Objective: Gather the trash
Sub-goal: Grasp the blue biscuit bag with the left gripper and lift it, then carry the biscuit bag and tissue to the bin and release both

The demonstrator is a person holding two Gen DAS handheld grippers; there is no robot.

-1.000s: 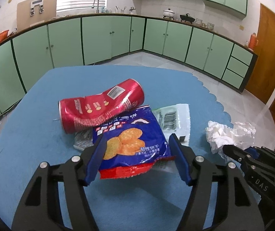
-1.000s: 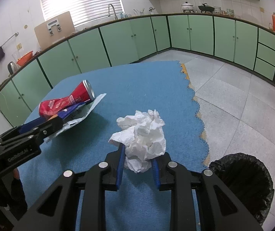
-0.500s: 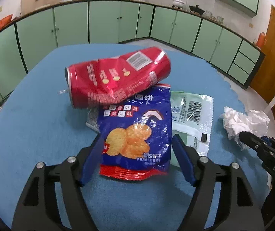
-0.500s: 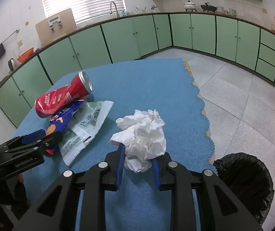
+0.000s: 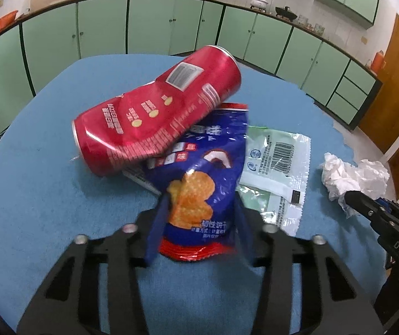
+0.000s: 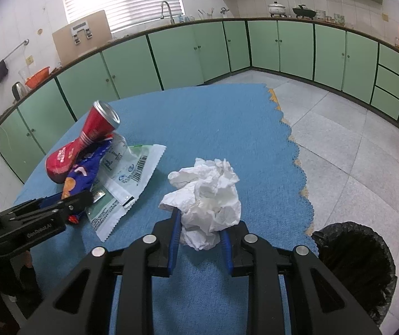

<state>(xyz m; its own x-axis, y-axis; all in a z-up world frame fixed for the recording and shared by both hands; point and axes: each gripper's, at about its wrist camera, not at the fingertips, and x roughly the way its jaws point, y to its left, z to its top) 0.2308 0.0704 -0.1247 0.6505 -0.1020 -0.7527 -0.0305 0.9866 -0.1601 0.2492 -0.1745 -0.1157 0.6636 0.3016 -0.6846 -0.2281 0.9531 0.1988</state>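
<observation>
With our left gripper (image 5: pixel 199 220) pinching the light, slippery blue snack bag (image 5: pixel 199 184) beside the dented red can (image 5: pixel 154 117), our right gripper (image 6: pixel 199 234) squeezes the soft crumpled tissue (image 6: pixel 205 192) near the can, best gripped mid-wad.

You have 1 crushed red can (image 5: pixel 154 114) | 1 blue snack bag (image 5: pixel 202 184) | 1 clear wrapper (image 5: pixel 277 167) | 1 crumpled tissue (image 6: pixel 207 195) | 1 black-lined bin (image 6: pixel 358 268) | 2 grippers: left gripper (image 5: pixel 199 217), right gripper (image 6: pixel 199 240).
</observation>
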